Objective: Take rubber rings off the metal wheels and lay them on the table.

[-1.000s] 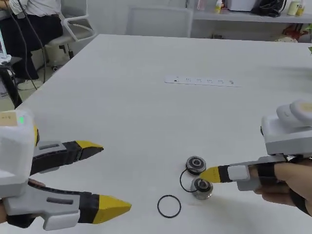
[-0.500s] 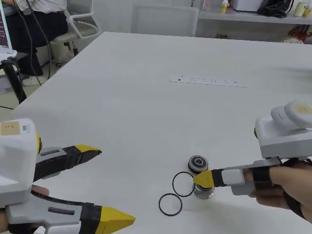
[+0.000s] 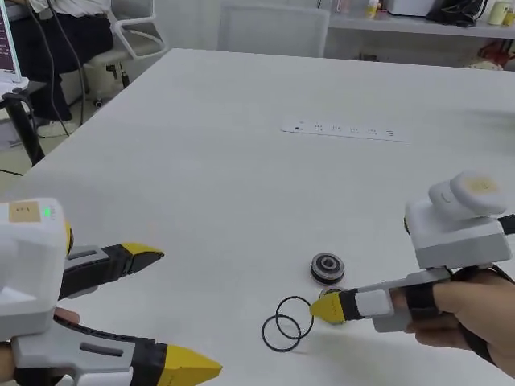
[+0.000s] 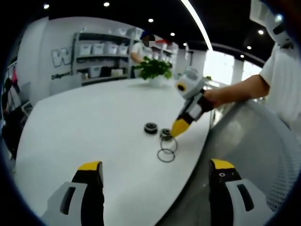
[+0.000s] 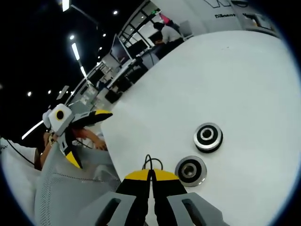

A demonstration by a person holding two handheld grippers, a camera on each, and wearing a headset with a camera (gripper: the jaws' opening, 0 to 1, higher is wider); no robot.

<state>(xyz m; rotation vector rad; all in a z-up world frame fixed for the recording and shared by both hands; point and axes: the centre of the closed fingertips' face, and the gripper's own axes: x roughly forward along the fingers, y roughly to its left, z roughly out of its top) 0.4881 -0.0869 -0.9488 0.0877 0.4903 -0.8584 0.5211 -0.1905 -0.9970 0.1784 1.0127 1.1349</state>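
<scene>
Table (image 3: 241,161), rubber ring (image 3: 278,314) in right gripper (image 3: 315,311)

Right hand-held gripper (image 3: 323,310), jaws pinched on thin black rubber ring (image 3: 294,299), has drawn it off nearer silver metal wheel (image 3: 330,294), leftward in frame. It now overlaps loose black rubber ring (image 3: 279,351) on white bench (image 3: 241,161).

White power strip (image 3: 346,130), chair (image 3: 273,30), perhaps a potted plant (image 4: 153,70)

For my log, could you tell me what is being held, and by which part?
The right gripper pinches a rubber ring by its near edge; the open left gripper holds nothing.
</scene>
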